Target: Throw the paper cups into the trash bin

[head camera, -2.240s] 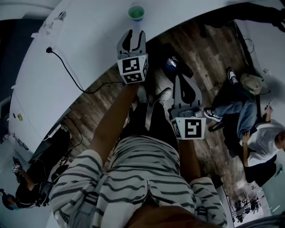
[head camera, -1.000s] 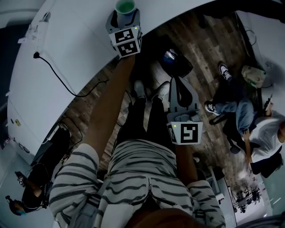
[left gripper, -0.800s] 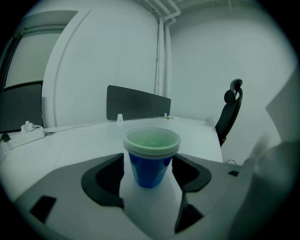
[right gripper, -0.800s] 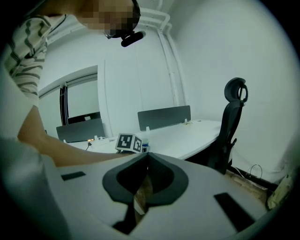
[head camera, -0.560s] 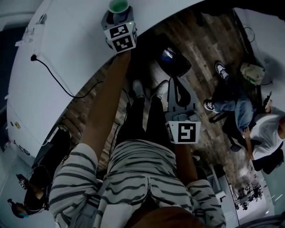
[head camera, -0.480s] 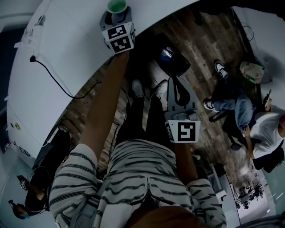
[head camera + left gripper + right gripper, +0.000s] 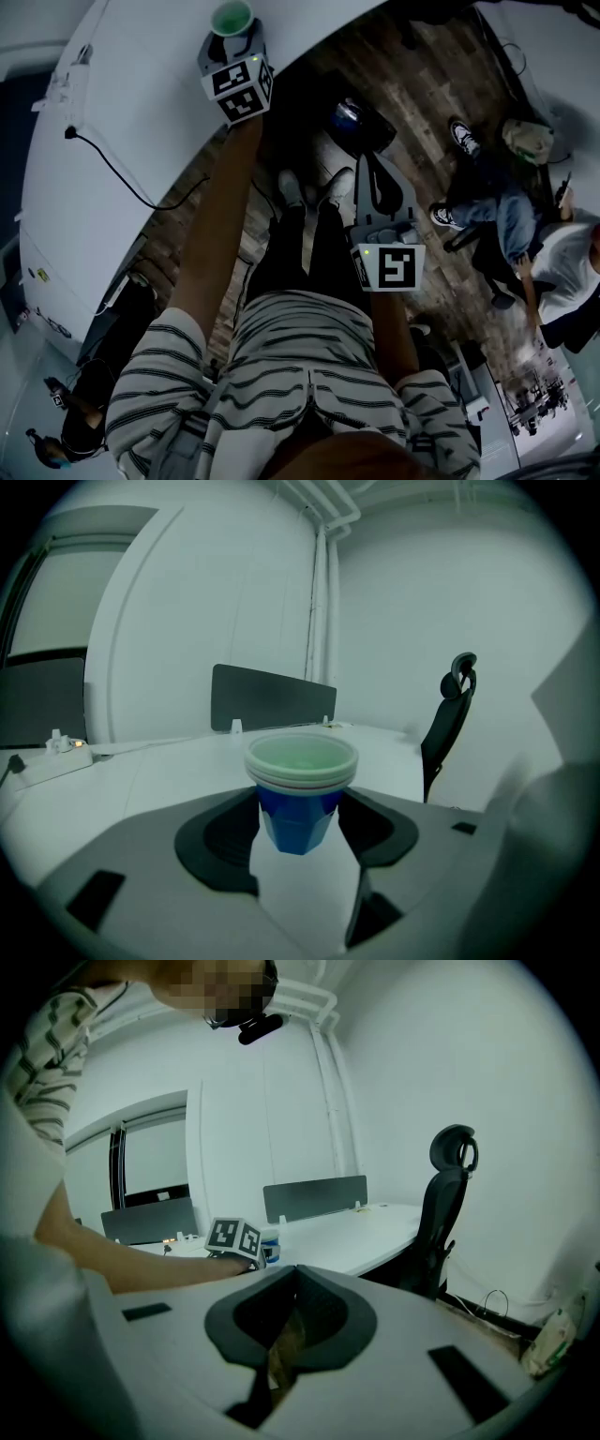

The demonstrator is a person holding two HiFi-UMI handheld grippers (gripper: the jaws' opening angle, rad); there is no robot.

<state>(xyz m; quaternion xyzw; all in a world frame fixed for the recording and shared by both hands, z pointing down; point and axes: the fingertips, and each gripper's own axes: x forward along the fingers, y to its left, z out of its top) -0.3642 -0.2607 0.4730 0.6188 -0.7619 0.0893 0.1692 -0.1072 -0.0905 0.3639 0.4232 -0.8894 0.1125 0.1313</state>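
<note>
A blue paper cup [image 7: 232, 17] with a green inside stands on the white table [image 7: 141, 103], near its curved edge. In the left gripper view the cup [image 7: 300, 799] shows stacked rims, and its blue wall looks faceted where the dark pads [image 7: 225, 832] meet it. My left gripper [image 7: 232, 42] is closed around it, a pad against each side. My right gripper [image 7: 373, 173] hangs over the wooden floor with its jaws together and nothing in them. A dark trash bin [image 7: 356, 120] sits on the floor by the table edge, between the two grippers.
A black cable [image 7: 131, 178] runs across the table from a power strip [image 7: 73, 80]. A person sits on the floor at right [image 7: 506, 216]. A black office chair [image 7: 448, 714] stands beyond the table. My own shoes [image 7: 319, 187] are below the bin.
My left gripper has reached forward from short of the cup to stand around it, and its jaws have narrowed onto it. The right gripper has stayed almost still.
</note>
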